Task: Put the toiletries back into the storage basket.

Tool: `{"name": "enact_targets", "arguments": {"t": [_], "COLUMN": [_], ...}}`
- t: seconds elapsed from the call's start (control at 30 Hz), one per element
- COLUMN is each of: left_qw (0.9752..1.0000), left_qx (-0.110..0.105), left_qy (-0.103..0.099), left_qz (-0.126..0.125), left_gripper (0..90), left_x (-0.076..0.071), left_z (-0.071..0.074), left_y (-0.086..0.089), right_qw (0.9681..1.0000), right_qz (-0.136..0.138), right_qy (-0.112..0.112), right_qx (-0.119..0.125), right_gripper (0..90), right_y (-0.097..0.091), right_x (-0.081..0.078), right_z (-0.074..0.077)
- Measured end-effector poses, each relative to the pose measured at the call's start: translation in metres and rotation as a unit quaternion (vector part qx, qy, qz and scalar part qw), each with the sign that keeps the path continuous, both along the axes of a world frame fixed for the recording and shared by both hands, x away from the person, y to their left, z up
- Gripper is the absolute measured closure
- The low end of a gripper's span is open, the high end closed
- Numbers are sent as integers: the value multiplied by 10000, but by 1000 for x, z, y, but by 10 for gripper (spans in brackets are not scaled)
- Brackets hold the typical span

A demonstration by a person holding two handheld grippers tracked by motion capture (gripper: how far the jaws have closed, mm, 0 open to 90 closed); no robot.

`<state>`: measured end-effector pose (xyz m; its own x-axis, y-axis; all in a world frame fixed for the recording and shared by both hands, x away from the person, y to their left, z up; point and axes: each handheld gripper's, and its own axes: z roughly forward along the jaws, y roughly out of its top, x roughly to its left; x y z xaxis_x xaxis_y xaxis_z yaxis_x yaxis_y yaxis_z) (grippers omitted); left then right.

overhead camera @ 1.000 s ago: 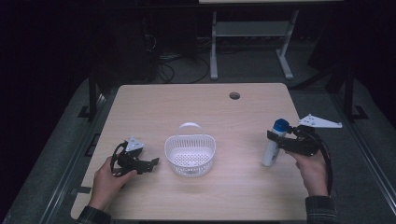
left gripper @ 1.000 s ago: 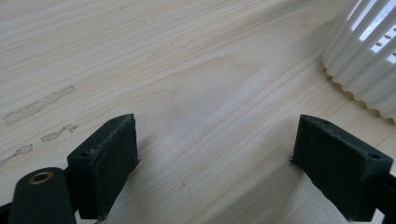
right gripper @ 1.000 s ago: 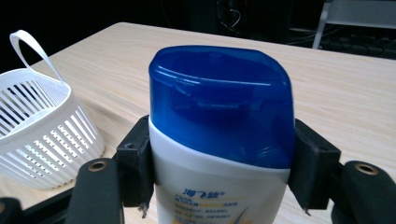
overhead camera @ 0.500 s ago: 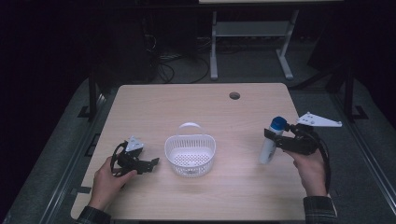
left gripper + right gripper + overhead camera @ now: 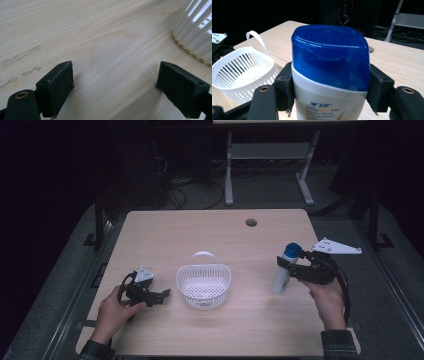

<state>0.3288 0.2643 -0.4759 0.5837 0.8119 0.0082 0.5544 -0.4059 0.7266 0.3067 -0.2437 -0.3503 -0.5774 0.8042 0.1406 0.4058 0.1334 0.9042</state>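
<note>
A white bottle with a blue cap (image 5: pixel 286 267) (image 5: pixel 329 75) hangs upright just over the right part of the table, and my right gripper (image 5: pixel 289 266) (image 5: pixel 329 92) is shut on it just below the cap. A white slotted basket (image 5: pixel 203 285) (image 5: pixel 242 72) with a hoop handle stands empty at the table's middle. My left gripper (image 5: pixel 161 296) (image 5: pixel 120 92) rests low on the wood to the left of the basket, open, with bare table between its jaws. The basket's ribbed wall (image 5: pixel 195 32) shows at the top right of the left gripper view.
The wooden table (image 5: pixel 210 240) has a round cable hole (image 5: pixel 251 222) near its far edge. Beyond it stand a white desk frame (image 5: pixel 265 160) and cables on the dark floor. Dark drops run along both sides of the table.
My right gripper has carried the bottle a little to the left, toward the basket, and lifted it slightly. The left gripper has stayed put.
</note>
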Motion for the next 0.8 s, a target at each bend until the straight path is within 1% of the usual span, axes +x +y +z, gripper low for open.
{"name": "enact_targets", "arguments": {"t": [0.17,0.3,0.43,0.8], "left_qw": [10000,10000,9999,9999], "left_qx": [5,0,-16,2], "left_qy": [13,-11,-11,-8], "left_qz": [7,99,112,101], "left_gripper": [129,128,129,129], "left_x": [1,1,1,1], "left_z": [0,0,0,0], "left_y": [-1,-3,-4,-3], "right_qw": [9999,9997,9994,9981], "right_qz": [100,178,264,482], "right_qy": [-64,-106,-167,-374], "right_qx": [-76,-94,-137,-48], "right_gripper": [351,351,351,351], "right_y": [9,17,26,48], "right_x": [1,2,3,3], "right_z": [4,6,9,24]}}
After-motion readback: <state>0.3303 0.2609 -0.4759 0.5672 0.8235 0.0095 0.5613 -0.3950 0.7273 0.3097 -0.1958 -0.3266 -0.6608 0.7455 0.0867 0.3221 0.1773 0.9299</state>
